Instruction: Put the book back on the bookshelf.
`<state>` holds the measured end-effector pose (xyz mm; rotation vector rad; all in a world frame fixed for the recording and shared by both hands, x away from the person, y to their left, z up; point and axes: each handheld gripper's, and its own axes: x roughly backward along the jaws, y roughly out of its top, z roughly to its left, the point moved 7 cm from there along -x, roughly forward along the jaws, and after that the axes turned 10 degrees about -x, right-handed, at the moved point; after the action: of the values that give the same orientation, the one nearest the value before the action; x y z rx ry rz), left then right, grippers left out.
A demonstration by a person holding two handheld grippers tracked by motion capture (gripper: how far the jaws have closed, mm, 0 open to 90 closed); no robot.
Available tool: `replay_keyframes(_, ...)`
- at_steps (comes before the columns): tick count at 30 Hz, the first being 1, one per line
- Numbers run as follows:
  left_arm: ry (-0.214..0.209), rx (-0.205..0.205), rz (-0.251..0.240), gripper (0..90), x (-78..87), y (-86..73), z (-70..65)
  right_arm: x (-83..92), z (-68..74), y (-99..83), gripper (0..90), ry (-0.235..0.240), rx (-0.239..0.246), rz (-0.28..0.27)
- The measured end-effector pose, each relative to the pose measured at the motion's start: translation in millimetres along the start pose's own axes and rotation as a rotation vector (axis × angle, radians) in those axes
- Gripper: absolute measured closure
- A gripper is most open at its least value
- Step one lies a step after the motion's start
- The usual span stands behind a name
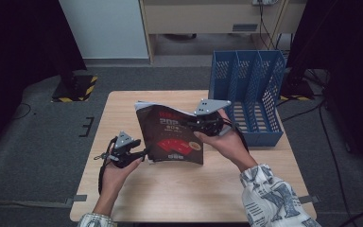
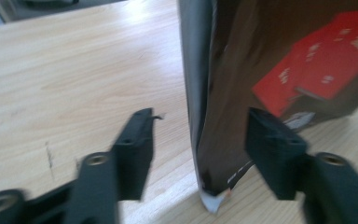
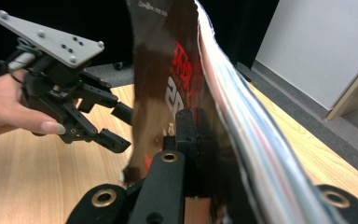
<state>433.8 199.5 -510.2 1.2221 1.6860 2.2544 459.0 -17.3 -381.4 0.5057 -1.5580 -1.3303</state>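
We see a magazine with a glossy dark brown cover, red blocks and pale lettering on its front. It stands nearly upright over the wooden table, tilted a little, its lower edge near the tabletop. In the left gripper view its bottom corner looks bent and white where the cover has worn. In the right gripper view the page edges fan out in a pale, curving stack.
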Motion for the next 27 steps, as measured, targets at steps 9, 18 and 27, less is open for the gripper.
replay_keyframes(9, 0.028, 0.048, 0.05, 17.9, -8.5, -14.0, 6.1, 2.6, -0.3, 2.5, 87.1, -0.001, -0.011, -0.016)
replay_keyframes(18, 0.038, 0.059, 0.056, 15.8, -9.2, -17.1, 8.5, 4.1, -0.2, 4.5, 87.1, 0.004, -0.023, -0.031)
replay_keyframes(27, 0.043, 0.053, 0.073, 15.0, -10.8, -20.8, 9.7, 6.1, -1.9, 8.0, 87.1, -0.006, -0.036, -0.051)
